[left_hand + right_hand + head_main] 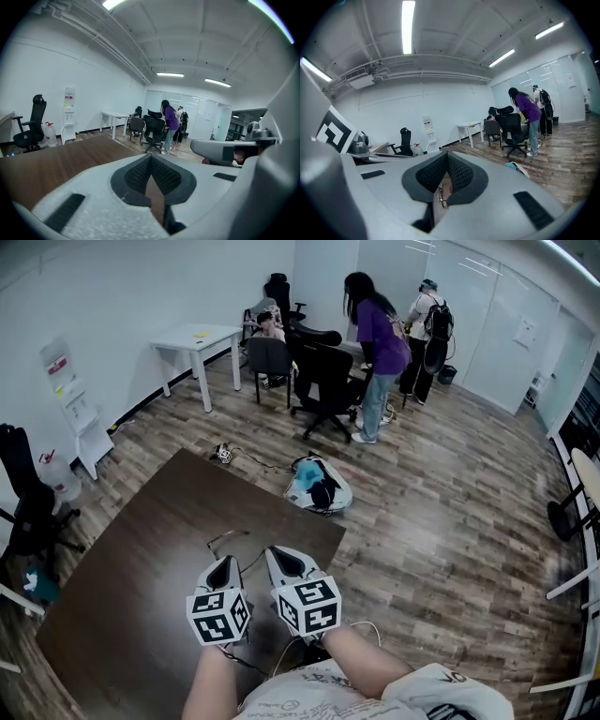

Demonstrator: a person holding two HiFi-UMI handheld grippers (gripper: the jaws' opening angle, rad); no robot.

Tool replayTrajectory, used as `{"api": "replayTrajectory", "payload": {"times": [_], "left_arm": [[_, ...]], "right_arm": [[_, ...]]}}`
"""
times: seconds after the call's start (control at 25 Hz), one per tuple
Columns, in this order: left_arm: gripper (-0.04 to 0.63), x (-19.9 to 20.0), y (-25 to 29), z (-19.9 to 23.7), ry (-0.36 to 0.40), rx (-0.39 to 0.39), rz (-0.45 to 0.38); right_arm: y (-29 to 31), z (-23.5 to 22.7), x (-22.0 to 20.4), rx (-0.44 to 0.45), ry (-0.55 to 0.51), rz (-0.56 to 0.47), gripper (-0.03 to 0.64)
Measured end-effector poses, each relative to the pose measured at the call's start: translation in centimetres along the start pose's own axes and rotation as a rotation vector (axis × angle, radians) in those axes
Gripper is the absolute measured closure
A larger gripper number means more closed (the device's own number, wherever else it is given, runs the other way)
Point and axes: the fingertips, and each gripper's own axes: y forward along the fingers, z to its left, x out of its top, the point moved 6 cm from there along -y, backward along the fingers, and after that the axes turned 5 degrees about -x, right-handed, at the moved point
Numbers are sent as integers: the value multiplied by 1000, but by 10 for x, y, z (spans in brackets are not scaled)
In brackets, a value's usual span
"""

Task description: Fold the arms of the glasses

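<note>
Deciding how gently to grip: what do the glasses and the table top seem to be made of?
Glasses: thin wire frame, probably metal; only a fine dark outline shows, lenses too small to judge. Table: dark brown, low-sheen top with faint grain streaks, likely wood or wood-look laminate.

No legible text in any view.
The marker cubes carry only black-and-white patterns; the shirt print is too blurred to read.

Glasses just ahead of left tongs, right tongs; open tabletop left and beyond; table edge near right.
</note>
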Motion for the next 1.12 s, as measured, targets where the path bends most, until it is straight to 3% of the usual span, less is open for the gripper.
{"api": "replayTrajectory", "payload": {"times": [0.64,1.12], "left_arm": [[581,-18,65,58,-130,232,80],[581,-46,99,109,-233,408,207]], "right_arm": [[107,-26,-14,195,-22,148,601],[183,-30,-32,332,-47,300,601]]}}
